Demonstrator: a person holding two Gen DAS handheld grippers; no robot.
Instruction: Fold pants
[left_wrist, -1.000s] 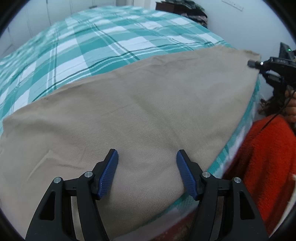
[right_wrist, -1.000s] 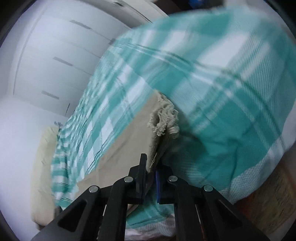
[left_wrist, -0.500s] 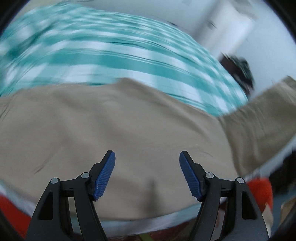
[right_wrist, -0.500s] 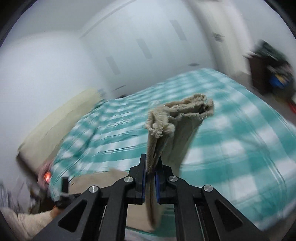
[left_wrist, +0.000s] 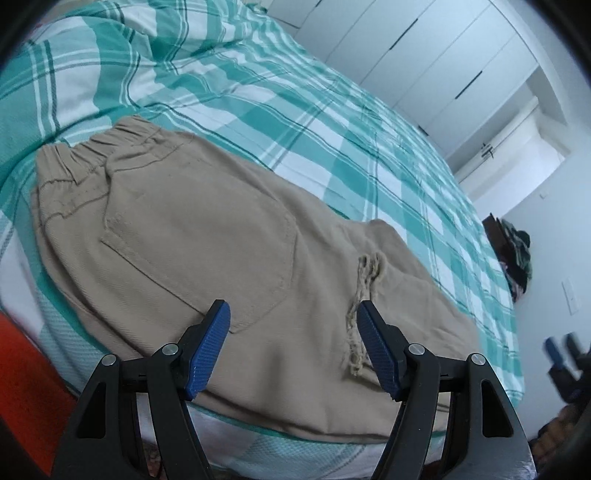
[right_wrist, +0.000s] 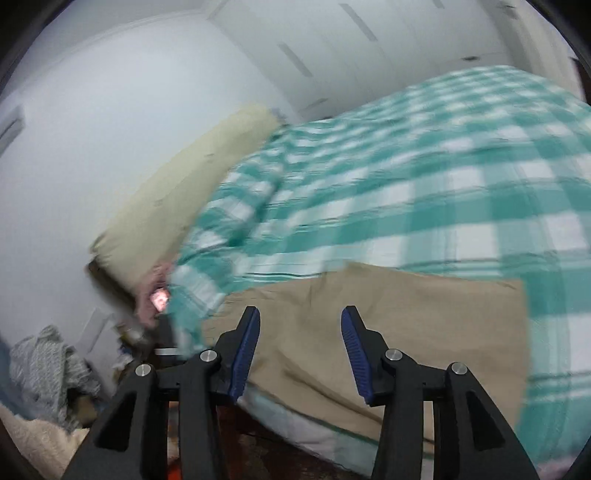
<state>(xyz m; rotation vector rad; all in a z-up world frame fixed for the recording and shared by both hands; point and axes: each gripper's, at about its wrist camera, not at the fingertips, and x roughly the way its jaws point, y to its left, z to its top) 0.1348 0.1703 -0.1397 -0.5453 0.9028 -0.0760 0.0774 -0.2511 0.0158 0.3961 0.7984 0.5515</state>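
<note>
My right gripper (right_wrist: 300, 354) no longer pinches the frayed hem of the tan cotton pants (left_wrist: 207, 236); its jaws are opening with nothing between them, and that hem (left_wrist: 364, 295) now lies on top of the pants, so the legs are doubled over the seat. The right view has swung from the bed's corner to the folded cloth (right_wrist: 388, 325). My left gripper (left_wrist: 293, 345) has swept along the teal plaid bedspread (left_wrist: 332, 122) and now looks at the back pocket (left_wrist: 199, 240) and elastic waistband (left_wrist: 110, 144).
</note>
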